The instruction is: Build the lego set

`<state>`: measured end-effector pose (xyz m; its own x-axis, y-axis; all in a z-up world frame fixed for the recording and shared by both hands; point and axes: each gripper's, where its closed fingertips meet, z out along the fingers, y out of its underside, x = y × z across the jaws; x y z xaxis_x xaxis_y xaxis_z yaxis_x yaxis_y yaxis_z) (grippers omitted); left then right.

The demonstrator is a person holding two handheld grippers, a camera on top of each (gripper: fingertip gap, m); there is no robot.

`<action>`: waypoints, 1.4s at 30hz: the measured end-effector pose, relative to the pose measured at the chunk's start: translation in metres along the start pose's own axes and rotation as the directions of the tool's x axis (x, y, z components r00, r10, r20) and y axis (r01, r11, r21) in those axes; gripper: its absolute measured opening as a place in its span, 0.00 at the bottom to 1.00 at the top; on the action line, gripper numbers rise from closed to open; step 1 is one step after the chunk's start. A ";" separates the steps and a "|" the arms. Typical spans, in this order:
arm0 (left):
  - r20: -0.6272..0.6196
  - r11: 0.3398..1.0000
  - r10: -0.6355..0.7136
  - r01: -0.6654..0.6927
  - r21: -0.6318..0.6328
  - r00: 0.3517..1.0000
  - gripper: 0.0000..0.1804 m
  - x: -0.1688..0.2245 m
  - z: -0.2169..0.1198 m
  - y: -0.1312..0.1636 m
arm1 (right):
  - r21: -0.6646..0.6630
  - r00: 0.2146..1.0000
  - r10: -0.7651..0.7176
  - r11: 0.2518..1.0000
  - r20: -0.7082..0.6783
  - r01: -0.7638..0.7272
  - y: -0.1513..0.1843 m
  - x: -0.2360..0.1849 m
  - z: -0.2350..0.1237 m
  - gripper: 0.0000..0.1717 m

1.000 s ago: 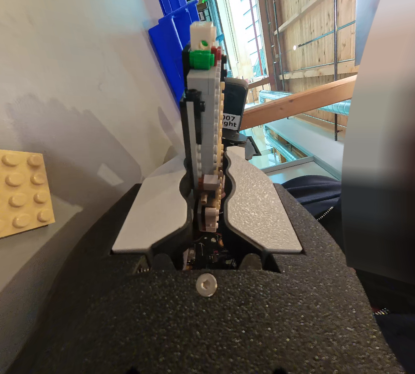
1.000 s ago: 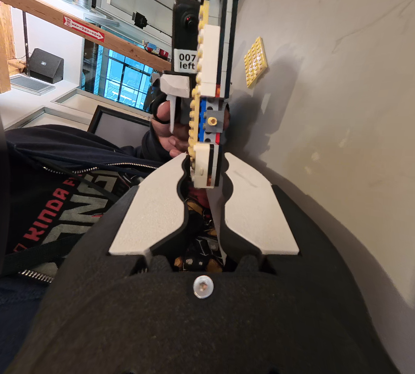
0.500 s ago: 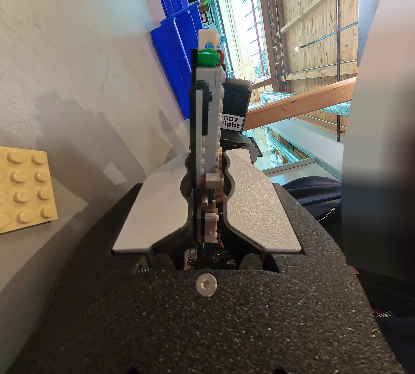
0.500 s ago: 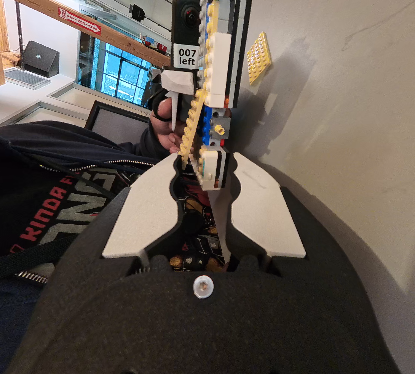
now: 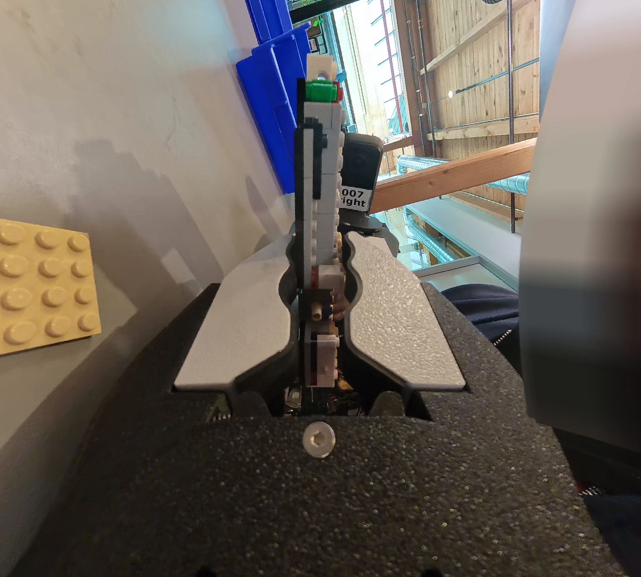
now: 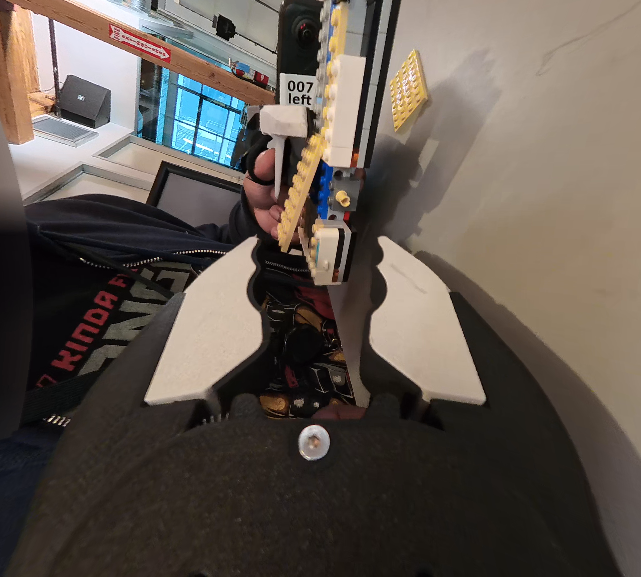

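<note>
The left gripper [image 5: 319,248] has its fingers [image 5: 381,300] drawn narrow and pressed on both flanks of a long brick-built model [image 5: 321,199], which runs lengthwise between them and juts well past the tips, held clear of the pale worktop [image 5: 104,109]. The right gripper [image 6: 317,245] has its fingers [image 6: 416,310] spread wide; the near end of the same model sits between the tips with a clear gap on each side, so nothing is gripped there. Seen from the right, a long tan studded plate [image 6: 301,193] is peeling away from the model at an angle, attached only higher up. That suggests how the piece handles: light and rigid plastic, hard and fairly slick on its smooth sides, but held together only by stud friction, so it is likely to split along its seams under bending or twisting. A hold across the broad flat flanks near the thick grey-and-black core looks soundest; the loose plate, the small tan peg [image 6: 343,202] and the green and white bits at the far tip [image 5: 321,90] seem poor places to grip. Farther off, a square tan plate [image 5: 41,286] lies flat on the worktop, and blue bins [image 5: 267,75] stand beyond.
</note>
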<state>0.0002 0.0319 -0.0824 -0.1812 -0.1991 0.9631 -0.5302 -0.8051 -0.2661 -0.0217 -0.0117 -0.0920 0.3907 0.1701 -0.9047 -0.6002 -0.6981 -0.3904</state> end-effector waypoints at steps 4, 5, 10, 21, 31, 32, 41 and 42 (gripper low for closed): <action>-0.011 1.000 -0.019 0.019 0.005 1.000 0.13 0.001 0.002 0.001 | -0.025 1.000 0.016 1.000 0.008 -0.016 0.005 -0.001 0.007 0.35; -0.013 1.000 -0.024 0.024 0.008 1.000 0.13 0.001 0.003 0.002 | -0.033 1.000 0.021 0.999 0.005 -0.021 0.007 0.000 0.008 0.35; -0.016 0.999 -0.044 0.044 0.030 0.999 0.13 0.000 0.004 0.000 | -0.040 0.997 0.062 0.997 0.043 -0.060 0.010 -0.001 0.015 0.23; -0.029 0.999 -0.013 0.014 0.028 0.999 0.16 0.007 0.004 -0.005 | 0.065 0.990 0.082 0.994 0.119 -0.090 -0.002 -0.005 0.014 0.16; -0.135 0.998 -0.039 0.045 0.043 0.990 0.27 0.021 0.007 -0.008 | 0.102 0.977 0.123 0.985 0.173 -0.142 -0.006 -0.007 0.009 0.16; -0.150 0.998 -0.029 0.035 0.042 0.988 0.28 0.024 0.007 -0.008 | 0.108 0.974 0.129 0.983 0.188 -0.151 -0.006 -0.009 0.008 0.16; -0.122 0.989 0.141 -0.146 -0.035 0.983 0.32 0.032 0.008 0.004 | 0.144 0.947 0.164 0.967 0.278 -0.210 -0.012 -0.015 0.003 0.16; -0.119 0.987 0.146 -0.153 -0.048 0.982 0.32 0.032 0.009 0.006 | 0.152 0.944 0.165 0.965 0.285 -0.215 -0.013 -0.015 0.002 0.16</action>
<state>-0.0011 0.0151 -0.0529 -0.3541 -0.2465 0.9021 -0.5353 -0.7375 -0.4117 -0.0208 -0.0036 -0.0736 0.0704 0.2438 -0.9673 -0.7693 -0.6040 -0.2083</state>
